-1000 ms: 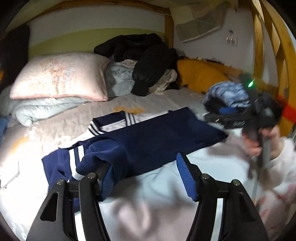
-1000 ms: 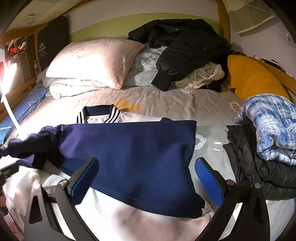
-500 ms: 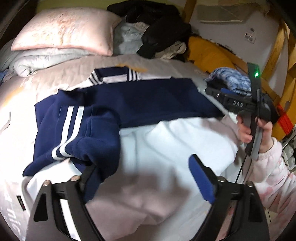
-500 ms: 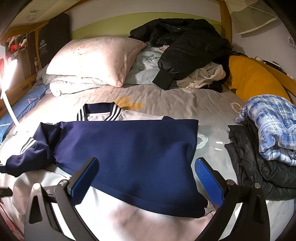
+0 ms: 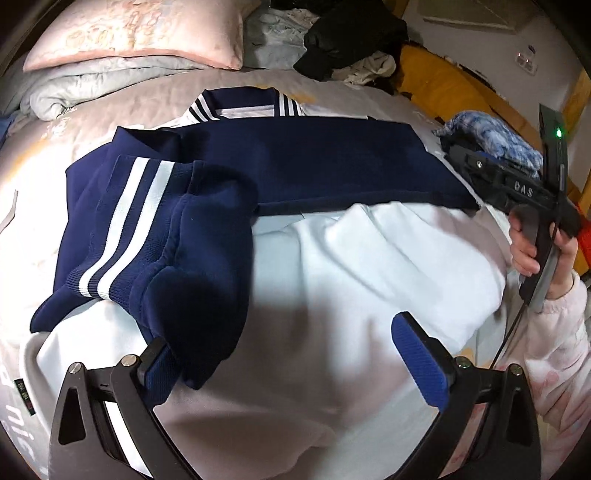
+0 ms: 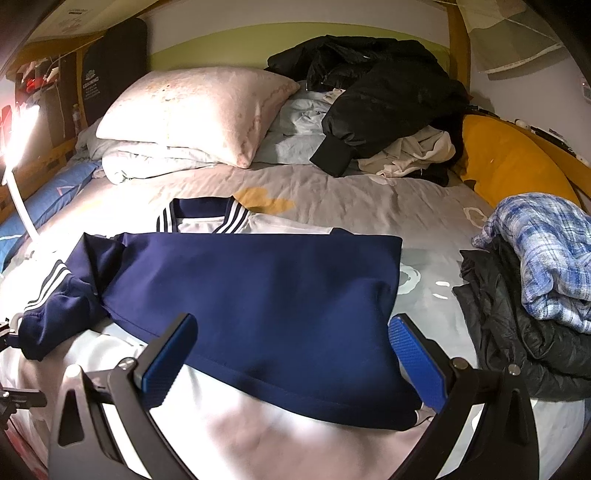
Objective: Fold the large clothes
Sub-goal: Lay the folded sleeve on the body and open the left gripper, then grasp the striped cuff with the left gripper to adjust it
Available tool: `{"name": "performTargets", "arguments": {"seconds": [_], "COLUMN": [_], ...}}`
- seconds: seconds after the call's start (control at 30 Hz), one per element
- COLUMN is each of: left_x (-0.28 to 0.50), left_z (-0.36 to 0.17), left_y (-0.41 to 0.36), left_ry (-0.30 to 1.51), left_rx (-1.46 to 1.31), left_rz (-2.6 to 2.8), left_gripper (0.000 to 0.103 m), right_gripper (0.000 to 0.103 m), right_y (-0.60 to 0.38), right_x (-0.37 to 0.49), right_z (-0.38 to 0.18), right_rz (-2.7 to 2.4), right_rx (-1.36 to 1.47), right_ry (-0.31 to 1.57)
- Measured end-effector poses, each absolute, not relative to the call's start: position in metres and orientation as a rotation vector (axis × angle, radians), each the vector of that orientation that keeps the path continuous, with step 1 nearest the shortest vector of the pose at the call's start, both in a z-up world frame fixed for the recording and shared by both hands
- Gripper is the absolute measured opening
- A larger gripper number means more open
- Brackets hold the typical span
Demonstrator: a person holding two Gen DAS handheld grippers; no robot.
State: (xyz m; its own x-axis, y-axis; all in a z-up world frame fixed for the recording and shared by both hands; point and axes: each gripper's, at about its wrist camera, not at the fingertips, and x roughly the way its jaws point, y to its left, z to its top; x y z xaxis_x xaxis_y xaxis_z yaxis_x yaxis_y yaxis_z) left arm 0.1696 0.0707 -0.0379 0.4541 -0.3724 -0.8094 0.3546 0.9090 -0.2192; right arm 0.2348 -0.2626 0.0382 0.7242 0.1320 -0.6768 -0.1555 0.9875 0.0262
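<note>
While the left gripper is opening beside the striped cuff and the right gripper gapes empty, the soft, limp navy-and-white knit sweatshirt looks best pinched at its thick ribbed hem.

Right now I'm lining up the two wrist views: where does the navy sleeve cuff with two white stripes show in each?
Left wrist view: the striped sleeve cuff lies left of centre, folded over the white body of the sweatshirt.
Right wrist view: it sits at the far left edge, small and half bunched.
Shared landmark: the pink pillow at the head of the bed.
</note>
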Motion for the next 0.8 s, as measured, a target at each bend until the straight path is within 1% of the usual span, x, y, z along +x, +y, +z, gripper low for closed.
{"name": "performTargets", "arguments": {"seconds": [0.13, 0.43, 0.5, 0.53, 0.57, 0.8], "left_x": [0.176, 0.191, 0.197, 0.200, 0.204, 0.219], "left_z": [-0.033, -0.016, -0.017, -0.019, -0.022, -0.041], "left_y": [0.084, 0.137, 0.144, 0.144, 0.145, 0.159], "left_ry": [0.943, 0.743, 0.750, 0.768, 0.788, 0.855], "left_rx": [-0.011, -0.145, -0.180, -0.193, -0.203, -0.198], "left_rz": [-0.335, -0.146, -0.156, -0.163, -0.159, -0.011], "left_gripper": [0.102, 0.102, 0.101, 0.097, 0.096, 0.096], "right_gripper": [0.103, 0.103, 0.103, 0.103, 0.103, 0.103], "right_y": [-0.261, -0.260, -0.260, -0.260, -0.259, -0.256], "right_x": [0.235, 0.233, 0.232, 0.231, 0.231, 0.228], "right_z": [0.038, 0.040, 0.040, 0.041, 0.041, 0.043], "right_rz": [0.163, 0.168, 0.171, 0.172, 0.173, 0.180], "right_rx": [-0.034, -0.033, -0.034, -0.035, -0.036, -0.041], "right_ry": [0.746, 0.741, 0.739, 0.738, 0.736, 0.735]}}
